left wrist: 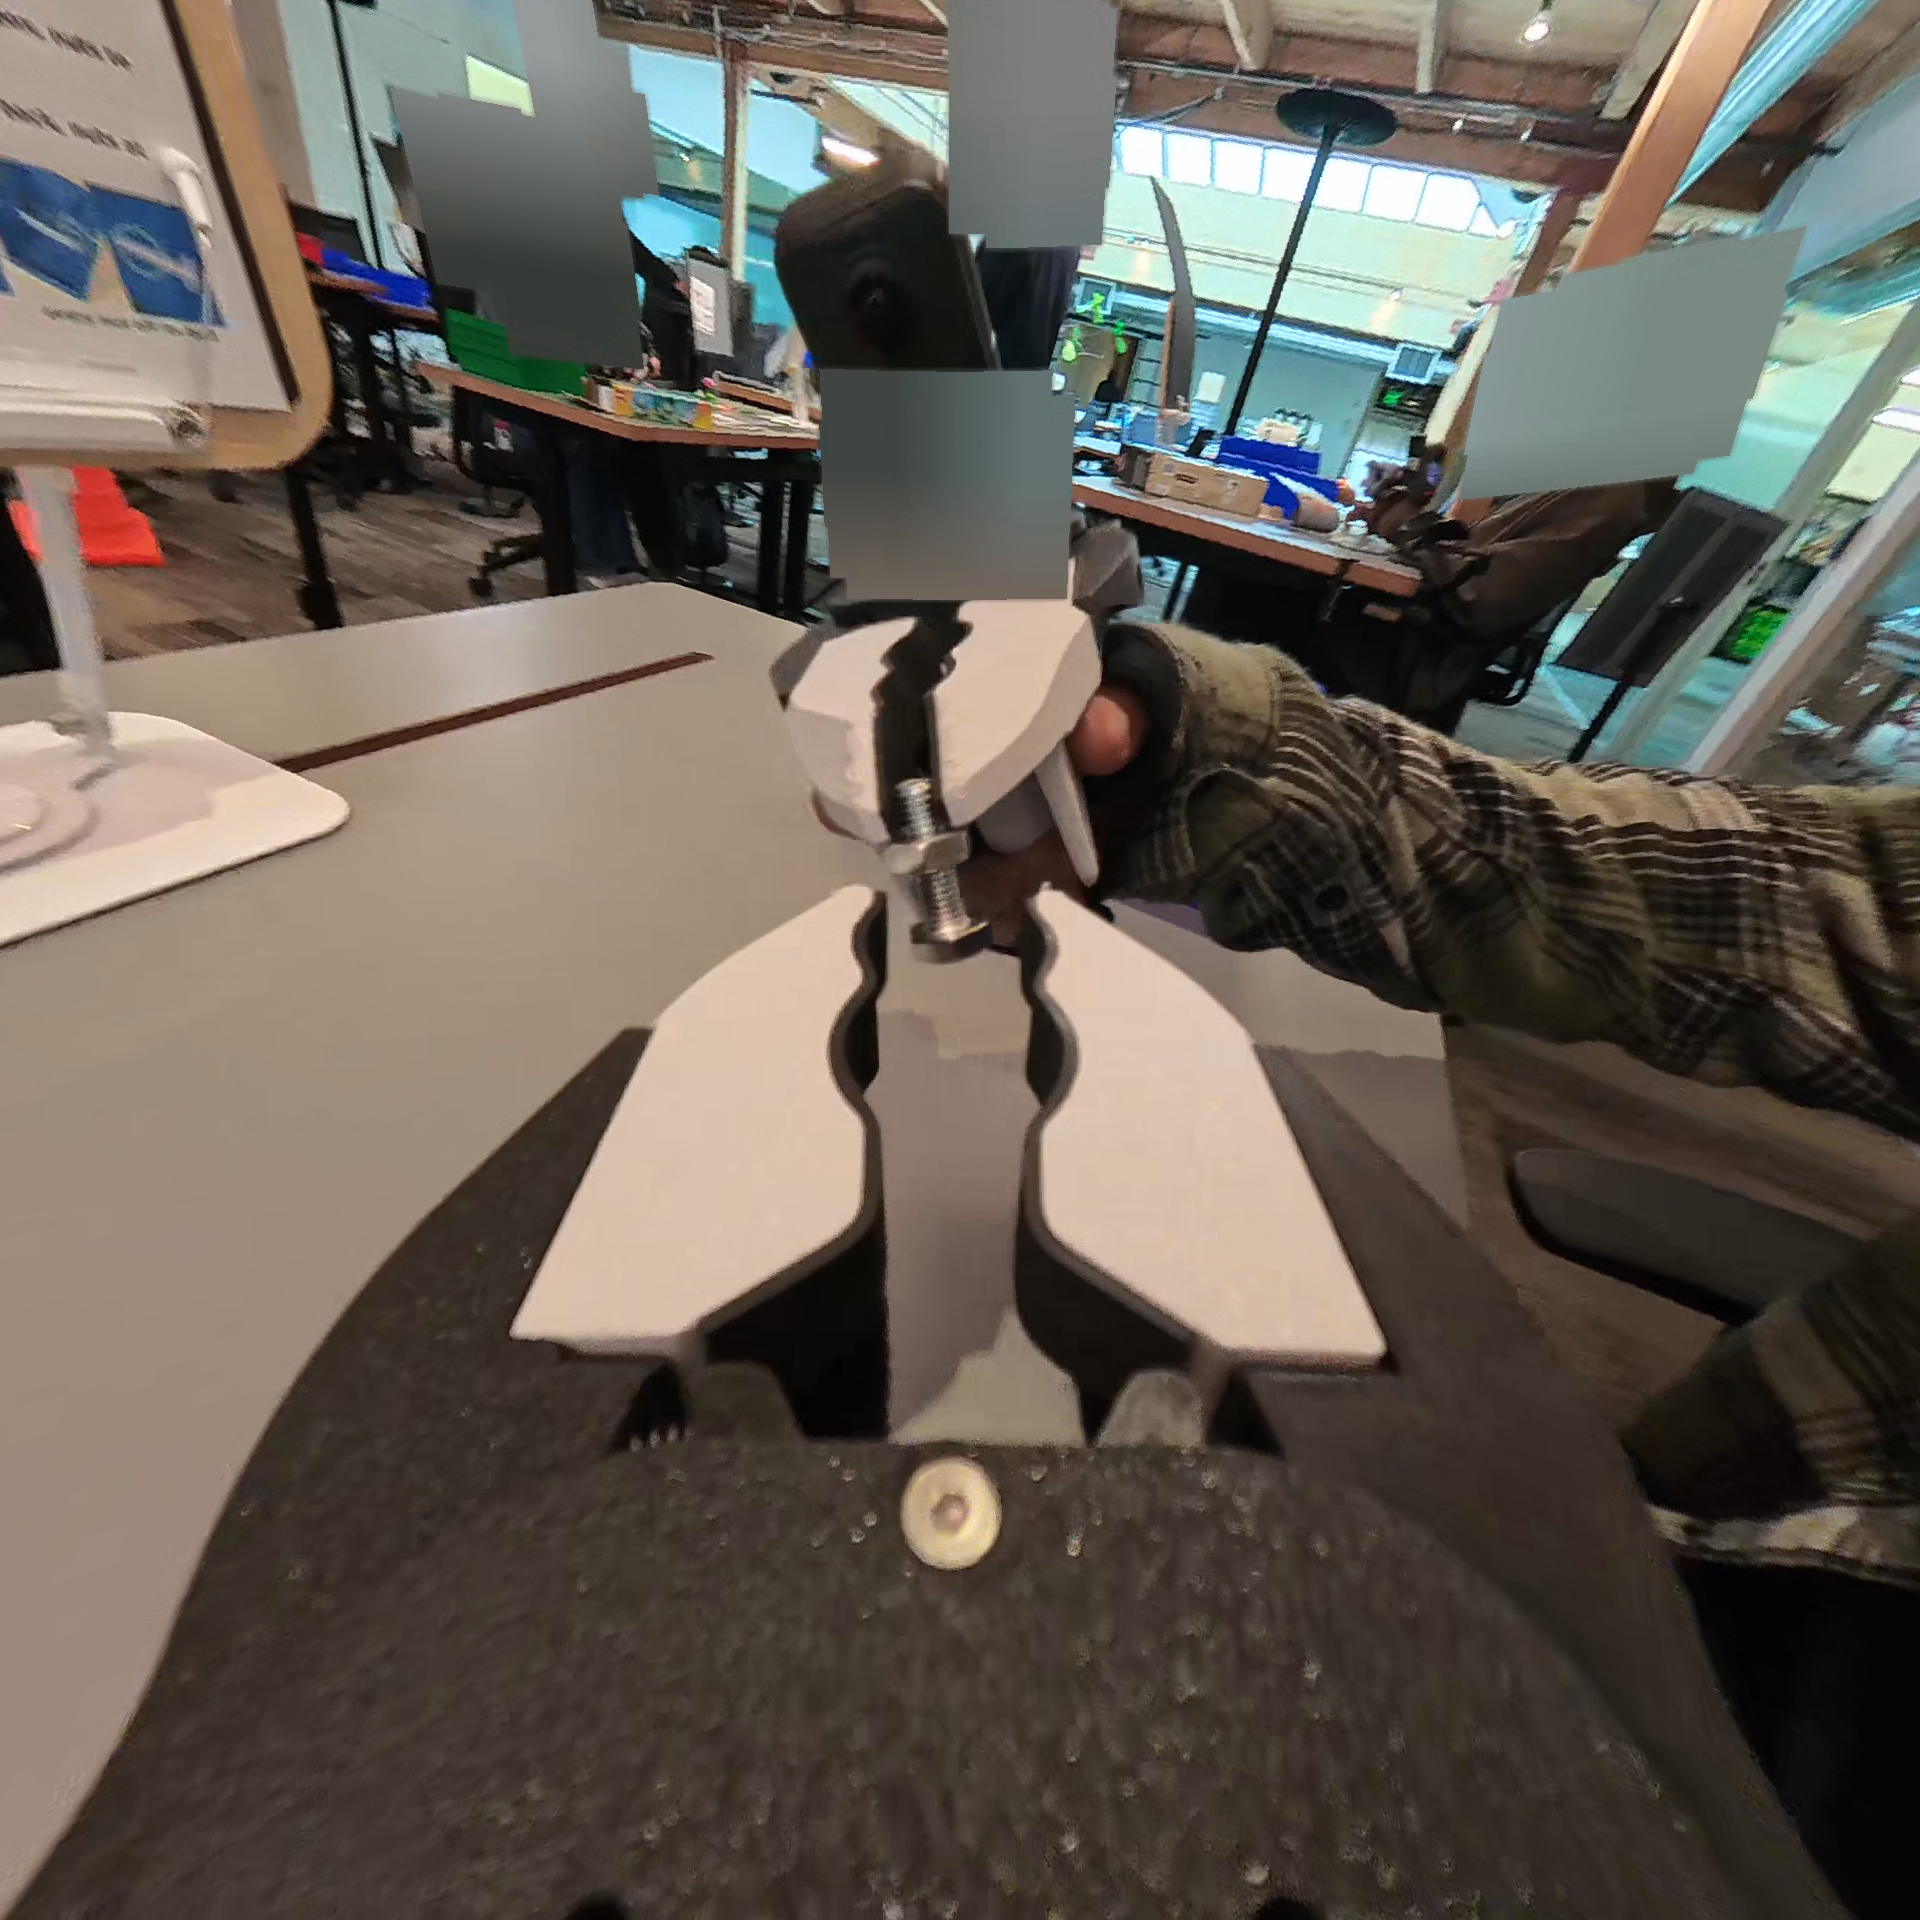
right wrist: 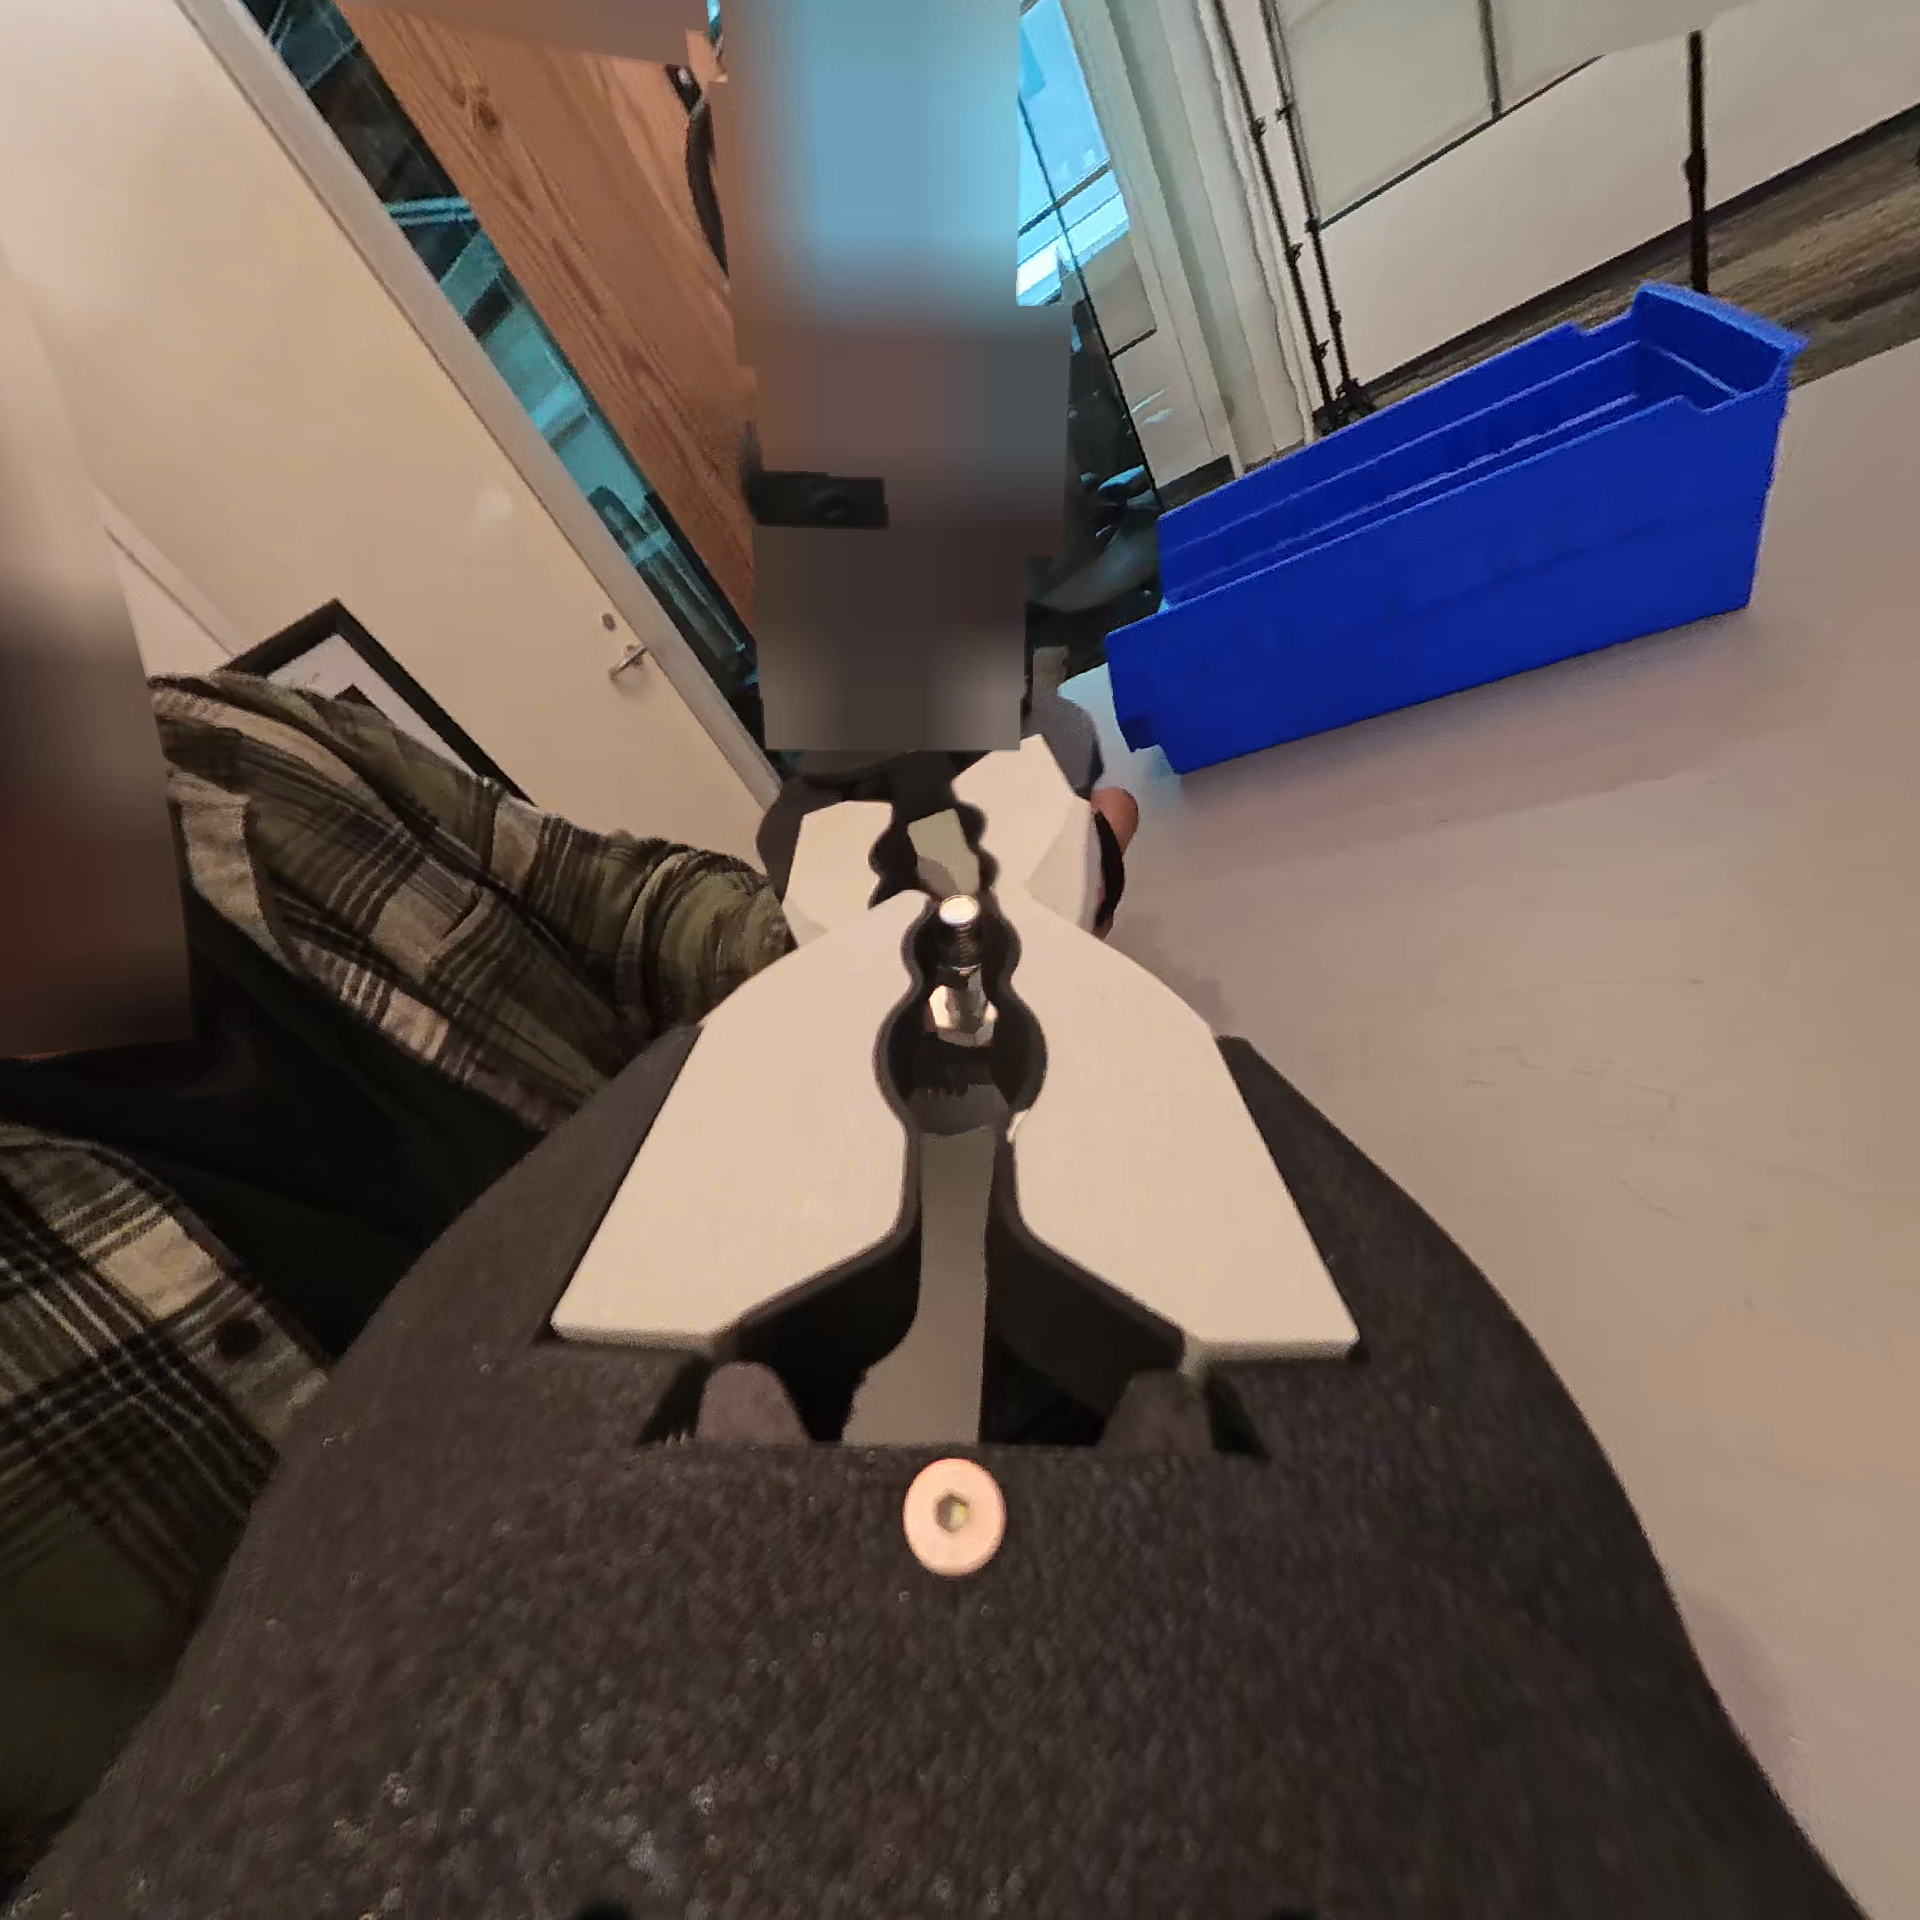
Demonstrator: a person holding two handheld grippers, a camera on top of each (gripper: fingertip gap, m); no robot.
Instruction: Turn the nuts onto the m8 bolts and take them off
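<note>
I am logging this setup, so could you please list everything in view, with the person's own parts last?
bolt: one, silver, clamped by its threaded end in the right hand-held gripper, head toward the left one.
nut: one, silver, threaded partway along the bolt.
bin: one, blue, on the table's far side.
table: one, grey, under both grippers.
sign on stand: one, white, wood-framed, far left.
background benches: several, wood-topped, cluttered.
sleeve: plaid green, on the right arm.
right hand-held gripper: shut on the bolt.
left hand-held gripper: open, fingers either side of the bolt head.
</note>
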